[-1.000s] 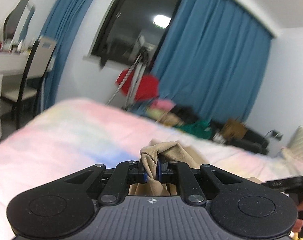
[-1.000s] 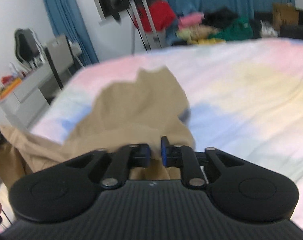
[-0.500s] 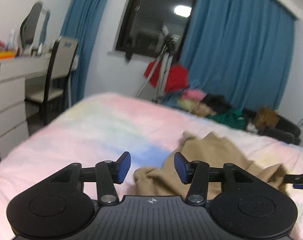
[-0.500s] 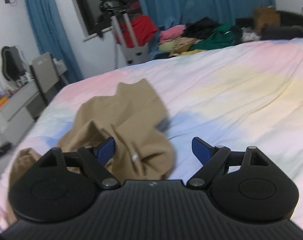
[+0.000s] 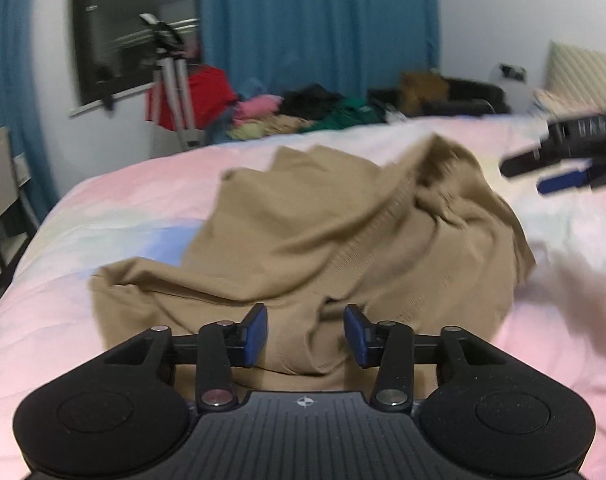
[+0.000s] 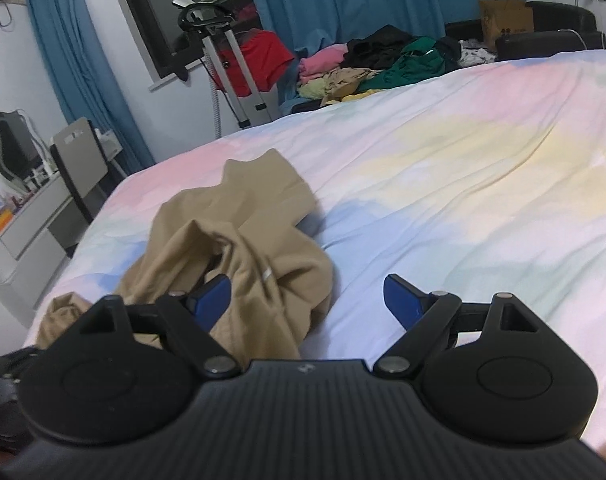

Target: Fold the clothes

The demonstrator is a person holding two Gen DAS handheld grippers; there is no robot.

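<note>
Left wrist view: the tan garment (image 5: 343, 240) lies crumpled across the centre of the frame on the pastel bedspread (image 5: 103, 208); its surface is bunched into ridges and no flat panel or straight fold line is visible. The left gripper (image 5: 305, 336) sits at lower centre with its 2 blue pads parted and nothing between them, cloth lying just beyond the tips. The right gripper (image 5: 563, 168) appears blurred at the right edge.

Right wrist view: the same garment occupies the lower left of the frame; the right gripper's jaws stand wide apart and empty, the left pad over the heap, the right pad over bare sheet. A pile of other clothes (image 6: 367, 68) lies at upper centre, beyond the bed.

Judgement: the garment is loose and unfolded; spreading it flat and all folds remain.
</note>
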